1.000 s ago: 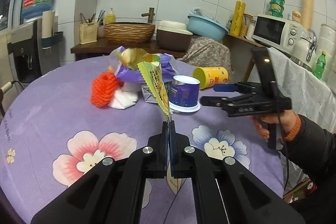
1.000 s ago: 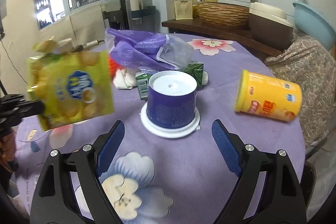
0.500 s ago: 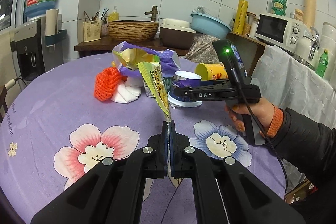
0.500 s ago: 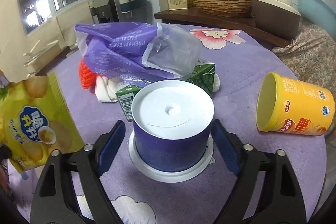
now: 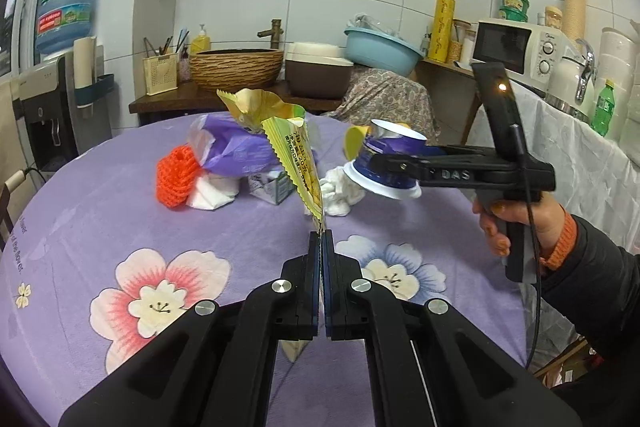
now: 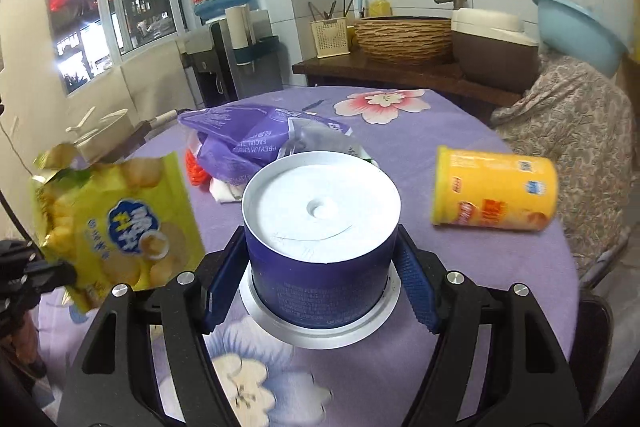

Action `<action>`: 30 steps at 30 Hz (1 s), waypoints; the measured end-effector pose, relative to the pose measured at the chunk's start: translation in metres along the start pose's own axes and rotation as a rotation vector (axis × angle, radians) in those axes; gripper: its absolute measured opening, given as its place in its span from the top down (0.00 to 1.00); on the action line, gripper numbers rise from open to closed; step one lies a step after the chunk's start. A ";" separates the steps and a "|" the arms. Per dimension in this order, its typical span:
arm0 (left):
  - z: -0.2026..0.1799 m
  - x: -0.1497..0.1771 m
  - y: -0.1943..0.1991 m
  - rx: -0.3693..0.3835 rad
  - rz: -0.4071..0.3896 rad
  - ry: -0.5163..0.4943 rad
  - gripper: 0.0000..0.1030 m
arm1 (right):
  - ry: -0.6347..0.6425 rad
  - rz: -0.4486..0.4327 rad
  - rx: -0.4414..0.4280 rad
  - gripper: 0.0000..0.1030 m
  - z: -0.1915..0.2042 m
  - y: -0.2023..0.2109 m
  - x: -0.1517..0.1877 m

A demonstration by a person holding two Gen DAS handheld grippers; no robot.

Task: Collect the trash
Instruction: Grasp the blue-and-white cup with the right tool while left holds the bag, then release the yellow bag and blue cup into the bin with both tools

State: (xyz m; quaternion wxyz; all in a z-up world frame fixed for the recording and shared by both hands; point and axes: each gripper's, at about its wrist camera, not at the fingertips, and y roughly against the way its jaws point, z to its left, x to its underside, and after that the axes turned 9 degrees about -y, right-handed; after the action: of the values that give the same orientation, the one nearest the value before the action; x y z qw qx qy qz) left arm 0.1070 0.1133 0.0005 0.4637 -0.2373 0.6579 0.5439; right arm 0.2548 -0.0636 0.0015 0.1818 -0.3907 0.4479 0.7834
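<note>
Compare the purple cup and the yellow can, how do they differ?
The purple cup is upside down, white base up, clamped in the right gripper and lifted off the table; the yellow can lies on its side on the purple tablecloth, untouched. The cup is short and squat with a flared white rim; the can is a longer, straight tube. The cup is dark purple, the can yellow-orange with snack pictures. Both are round containers.

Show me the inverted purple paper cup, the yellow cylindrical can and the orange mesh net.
Inverted purple paper cup (image 6: 320, 279), right wrist view, side wall.
Yellow cylindrical can (image 6: 496, 193), right wrist view, side.
Orange mesh net (image 5: 176, 177), left wrist view, middle.
</note>
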 end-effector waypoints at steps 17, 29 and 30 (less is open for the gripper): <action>-0.123 -0.039 -0.058 0.251 -0.006 -0.101 0.98 | -0.083 -0.156 0.252 0.31 -0.100 0.137 0.079; -0.259 -0.068 -0.168 0.430 0.164 -0.206 0.98 | -0.269 -0.168 0.519 0.31 -0.209 0.199 0.138; -0.268 -0.069 -0.179 0.428 0.185 -0.208 0.98 | -0.284 -0.163 0.527 0.31 -0.216 0.201 0.142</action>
State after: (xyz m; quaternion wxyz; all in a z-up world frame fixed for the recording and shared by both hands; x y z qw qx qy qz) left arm 0.1904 -0.2036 -0.0338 0.5169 -0.0155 0.7257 0.4538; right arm 0.1352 -0.3617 -0.0594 0.3997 -0.2514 0.5729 0.6700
